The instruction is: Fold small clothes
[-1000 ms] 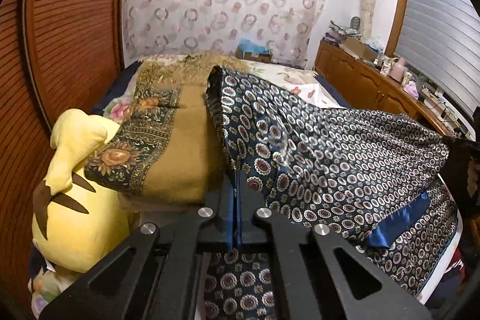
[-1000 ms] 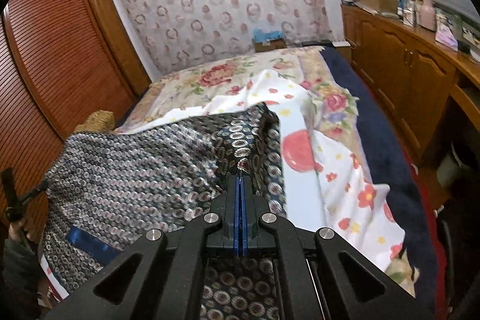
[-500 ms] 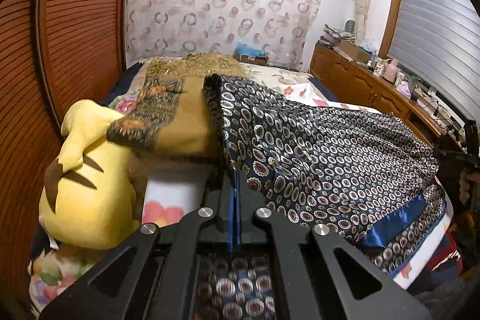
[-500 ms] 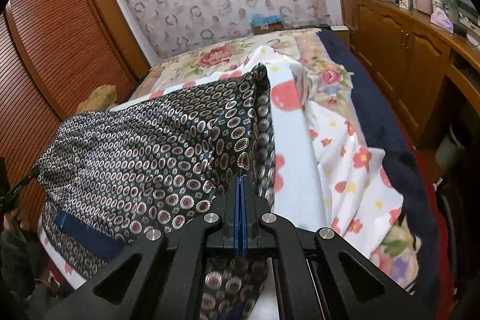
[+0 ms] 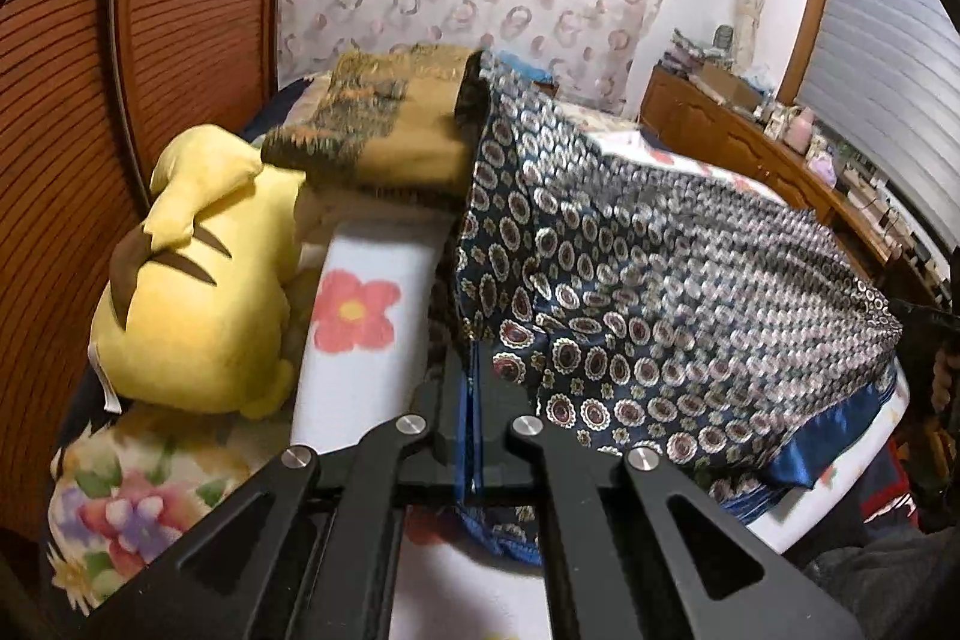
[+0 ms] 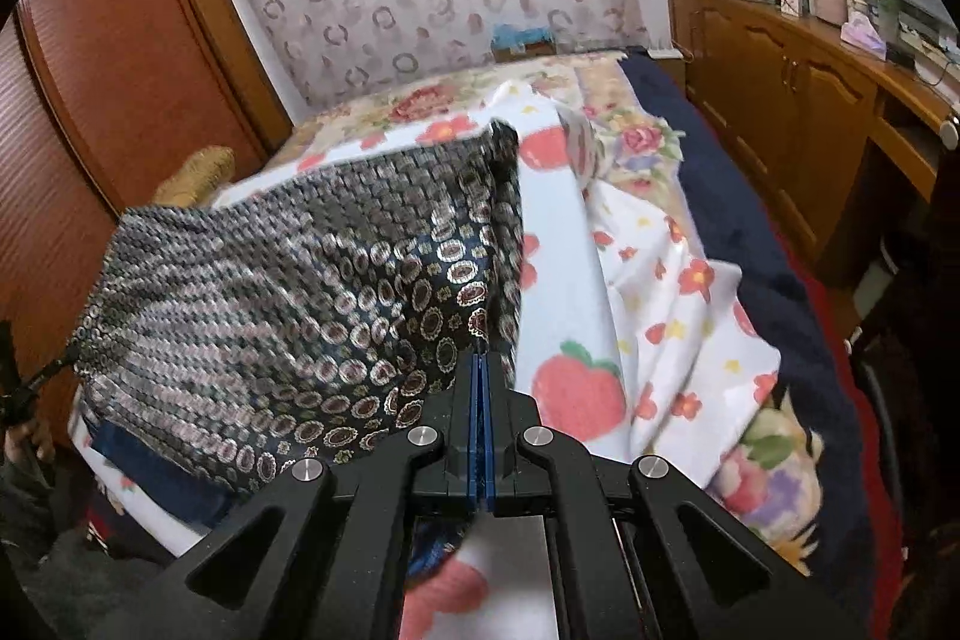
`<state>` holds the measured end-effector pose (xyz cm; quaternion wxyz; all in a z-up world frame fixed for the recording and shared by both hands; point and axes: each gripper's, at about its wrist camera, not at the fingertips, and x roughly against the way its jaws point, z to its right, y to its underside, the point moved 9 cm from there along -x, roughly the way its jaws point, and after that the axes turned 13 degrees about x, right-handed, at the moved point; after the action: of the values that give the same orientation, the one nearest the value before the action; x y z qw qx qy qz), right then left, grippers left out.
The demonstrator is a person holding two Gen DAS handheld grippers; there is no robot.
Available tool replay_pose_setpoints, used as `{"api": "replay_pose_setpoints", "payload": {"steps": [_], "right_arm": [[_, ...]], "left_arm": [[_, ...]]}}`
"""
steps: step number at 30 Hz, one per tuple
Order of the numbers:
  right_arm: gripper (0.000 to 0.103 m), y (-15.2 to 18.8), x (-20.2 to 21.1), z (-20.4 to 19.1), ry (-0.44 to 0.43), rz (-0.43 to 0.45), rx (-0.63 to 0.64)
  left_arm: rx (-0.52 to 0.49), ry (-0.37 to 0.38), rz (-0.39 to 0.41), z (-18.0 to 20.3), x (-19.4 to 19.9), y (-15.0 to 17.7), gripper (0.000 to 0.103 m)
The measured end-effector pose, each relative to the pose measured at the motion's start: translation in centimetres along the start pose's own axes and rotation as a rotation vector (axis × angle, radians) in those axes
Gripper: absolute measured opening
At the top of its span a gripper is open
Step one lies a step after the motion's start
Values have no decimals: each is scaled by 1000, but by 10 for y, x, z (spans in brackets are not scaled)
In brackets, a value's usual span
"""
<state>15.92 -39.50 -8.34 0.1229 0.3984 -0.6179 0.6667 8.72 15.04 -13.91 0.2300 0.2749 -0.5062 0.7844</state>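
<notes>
Both grippers are clamped tight on the same garment (image 5: pixel 660 280), a navy piece covered in small medallion prints with a plain blue satin band along one edge, and it hangs stretched between them over the bed (image 6: pixel 564 244). In the left wrist view the left gripper (image 5: pixel 471 358) sits at the bottom centre, its blue pads pressed together on a pinch of the cloth, which fans out from there toward the right edge of the frame. At that far right edge the other gripper shows only as a dark shape with a hand behind it, too cut off to read. This view alone takes in the yellow plush toy (image 5: pixel 198 292) at centre left, lying on the bed beside a folded mustard blanket (image 5: pixel 390 130) with a dark patterned border; the garment's upper corner rises just beside that blanket. The satin band (image 5: pixel 828 436) is plain here at lower right. The right wrist view shows the right gripper (image 6: pixel 482 370) at bottom centre, pads shut on the cloth's near corner, with the fabric (image 6: pixel 288 292) running off to the left edge, much of it blurred. Only this view lays out the white sheet (image 6: pixel 600 376) printed with red fruit and flowers to the right of the garment, the dark blue bedding beyond it, and the wooden cabinets (image 6: pixel 798 112) along the upper right.
</notes>
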Motion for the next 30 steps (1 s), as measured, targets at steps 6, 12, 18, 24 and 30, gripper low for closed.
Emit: {"api": "replay_pose_setpoints", "payload": {"steps": [6, 12, 18, 24, 30], "right_arm": [[1, 0, -9, -6, 36, -38, 34], [1, -5, -1, -12, 65, -23, 74], [2, -12, 13, -21, 89, 22, 123], [18, -18, 30, -31, 144, 57, 172], [42, -12, 24, -61, 84, 48, 205]], "left_arm": [[10, -10, -9, -6, -3, 3, 1], [7, -16, -17, -6, -1, 5, 10], [-1, -18, 1, -5, 5, 1, 51], [-5, -43, 1, -4, 5, 2, 54], [-21, -52, -21, -1, 0, 11, 55]]}}
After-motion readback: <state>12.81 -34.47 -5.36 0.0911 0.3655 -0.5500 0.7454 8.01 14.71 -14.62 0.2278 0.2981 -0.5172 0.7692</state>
